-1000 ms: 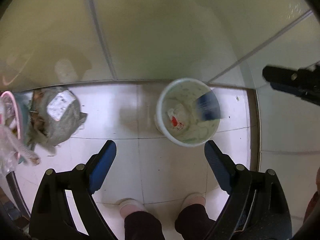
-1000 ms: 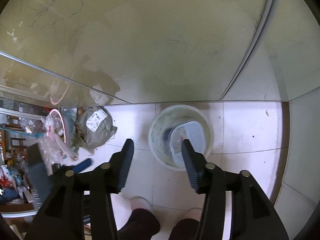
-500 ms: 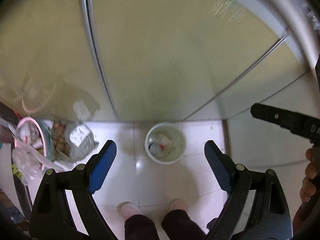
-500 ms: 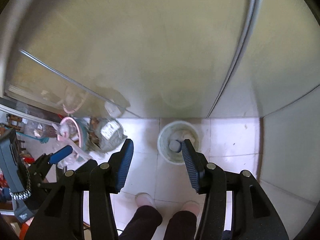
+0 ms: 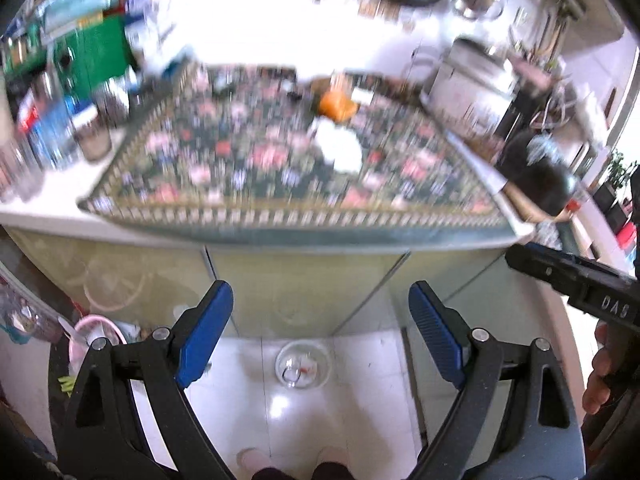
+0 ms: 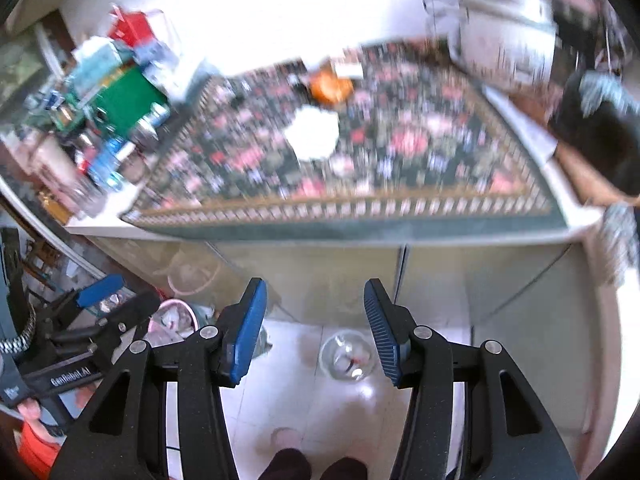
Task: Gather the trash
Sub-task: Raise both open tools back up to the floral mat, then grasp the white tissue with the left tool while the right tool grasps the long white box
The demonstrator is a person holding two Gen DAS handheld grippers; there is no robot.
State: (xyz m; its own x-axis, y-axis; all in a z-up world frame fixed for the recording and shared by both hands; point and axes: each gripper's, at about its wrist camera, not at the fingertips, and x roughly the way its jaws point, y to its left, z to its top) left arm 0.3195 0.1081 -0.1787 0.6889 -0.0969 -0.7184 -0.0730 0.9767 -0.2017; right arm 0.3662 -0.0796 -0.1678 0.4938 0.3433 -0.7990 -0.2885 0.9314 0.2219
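At the far left of the counter (image 5: 48, 216), blurred boxes and bottles (image 5: 68, 92) are being seen crowded together, too smeared to be told apart. Beside them a floral mat (image 5: 280, 168) is being shown spread over the counter, and on it a crumpled white wad of paper (image 5: 340, 146) is lying, with an orange piece (image 5: 336, 106) just behind it; the blur is keeping any long axis or pointing direction of either from being made out. Below, on the tiled floor (image 5: 288, 408) in front of the counter's cabinet, a round bin (image 5: 303, 365) is being seen standing upright with its mouth facing up and scraps inside it. The left gripper (image 5: 320, 332) is being held high above the floor with its blue-padded jaws spread wide and nothing between them. Further right, the right gripper (image 6: 315, 330) is being held likewise, jaws parted less widely and gripping nothing. A dark bag (image 6: 600, 140) is being seen at the counter's right end.
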